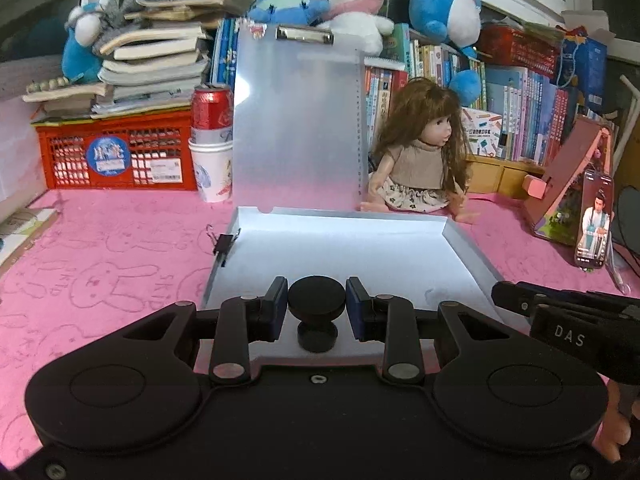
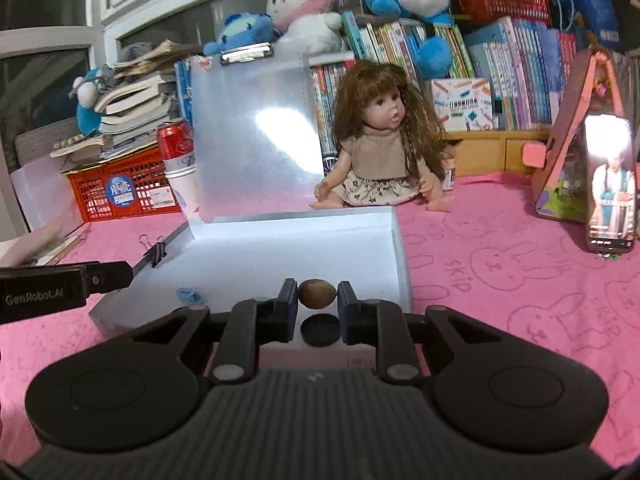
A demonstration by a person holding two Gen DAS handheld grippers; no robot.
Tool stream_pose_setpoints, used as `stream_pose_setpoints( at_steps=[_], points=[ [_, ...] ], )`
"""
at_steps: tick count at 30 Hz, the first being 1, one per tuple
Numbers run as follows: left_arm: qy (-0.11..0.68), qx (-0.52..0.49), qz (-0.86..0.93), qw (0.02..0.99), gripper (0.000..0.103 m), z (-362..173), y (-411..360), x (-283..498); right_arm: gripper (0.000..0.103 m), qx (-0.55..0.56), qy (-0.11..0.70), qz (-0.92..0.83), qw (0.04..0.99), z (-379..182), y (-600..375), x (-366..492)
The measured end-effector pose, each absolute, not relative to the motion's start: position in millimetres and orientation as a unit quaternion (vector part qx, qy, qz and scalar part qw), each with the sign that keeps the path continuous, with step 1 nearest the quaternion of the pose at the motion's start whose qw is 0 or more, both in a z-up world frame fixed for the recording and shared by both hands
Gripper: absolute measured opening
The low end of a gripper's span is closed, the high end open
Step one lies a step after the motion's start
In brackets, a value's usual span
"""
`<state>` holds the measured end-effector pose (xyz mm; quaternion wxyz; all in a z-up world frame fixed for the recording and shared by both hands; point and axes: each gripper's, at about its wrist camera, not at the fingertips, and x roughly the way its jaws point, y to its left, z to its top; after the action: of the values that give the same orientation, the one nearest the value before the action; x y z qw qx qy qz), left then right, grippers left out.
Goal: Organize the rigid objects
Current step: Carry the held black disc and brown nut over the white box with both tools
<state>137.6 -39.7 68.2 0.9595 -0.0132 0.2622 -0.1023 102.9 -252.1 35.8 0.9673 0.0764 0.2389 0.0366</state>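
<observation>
Pink tabletop (image 1: pixel 100 264) cloth bearing outlined rabbit motifs; translucent white case (image 1: pixel 340 248); black disc (image 1: pixel 317 298) between blue-padded black left claw (image 1: pixel 317 308); brown nut (image 2: pixel 317 294) in the right claw (image 2: pixel 318 300); red crate (image 1: pixel 116 152); red can (image 1: pixel 211 109); brown-haired doll (image 1: pixel 420 148) in beige top and floral skirt.

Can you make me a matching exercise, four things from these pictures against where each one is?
Things:
1. black knob
2. brown nut
3. binder clip
4. doll

Places:
A. clipped on the open case's left wall
B. sitting on the pink cloth behind the case
C. between the left gripper's fingers
D. between the right gripper's fingers

Pairs: 1-C, 2-D, 3-A, 4-B
</observation>
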Motion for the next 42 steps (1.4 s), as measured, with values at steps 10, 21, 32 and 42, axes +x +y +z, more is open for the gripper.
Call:
stream_pose_setpoints(
  at_steps=[10,21,32,42],
  points=[
    [0.35,-0.025,-0.092,0.932,0.03,54.9,-46.7,216.9,0.025,0.096,0.315,0.064,0.942,34.2,-260.3,171.8],
    [0.402,-0.015,-0.076,0.912,0.03,34.1,-56.0,269.9,0.025,0.091,0.397,0.05,0.912,21.4,-255.1,227.7],
    [0.415,-0.011,-0.067,0.907,0.03,18.5,-57.5,284.5,0.025,0.083,0.419,0.044,0.903,9.6,-254.2,241.2],
    [0.4,0.016,-0.072,0.914,0.03,15.8,-66.1,281.4,0.03,0.089,0.416,0.047,0.904,8.3,-254.5,240.1]
  ],
)
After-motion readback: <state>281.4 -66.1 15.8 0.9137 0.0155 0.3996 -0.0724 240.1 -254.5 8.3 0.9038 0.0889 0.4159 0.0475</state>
